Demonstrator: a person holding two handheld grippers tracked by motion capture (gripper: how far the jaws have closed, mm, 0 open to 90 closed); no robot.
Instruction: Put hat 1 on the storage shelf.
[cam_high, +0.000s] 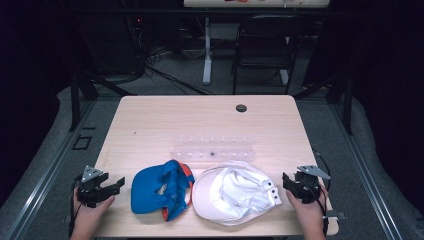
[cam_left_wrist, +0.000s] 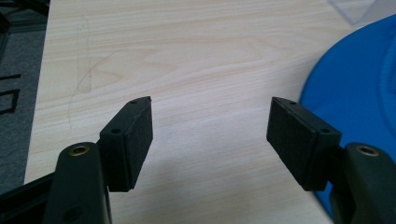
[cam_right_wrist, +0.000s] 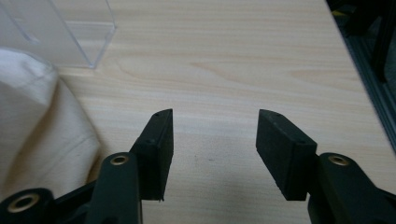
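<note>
- Jaws of the left gripper are seen spread wide with nothing between them, resting near the left edge of the tabletop and pointed toward the blue cap.
- Blue cap — with orange trim — is laid upside down just right of that gripper; in the left gripper view its blue brim is found just beside the right-hand jaw, not touched.
- Soft, light fabric is judged likely for both caps; the crown would collapse under a pinch, so the stiffer brim edge is judged the better place to be taken hold of.
- White cap is laid upside down beside the blue one, the two touching or nearly so — which cannot be told.
- Clear plastic rack is set behind the caps; its form is hard to make out, being transparent.
- Jaws of the right gripper are likewise held apart and empty, just beside the white cap's strap end; white fabric is cut off at the left of the right gripper view.
</note>
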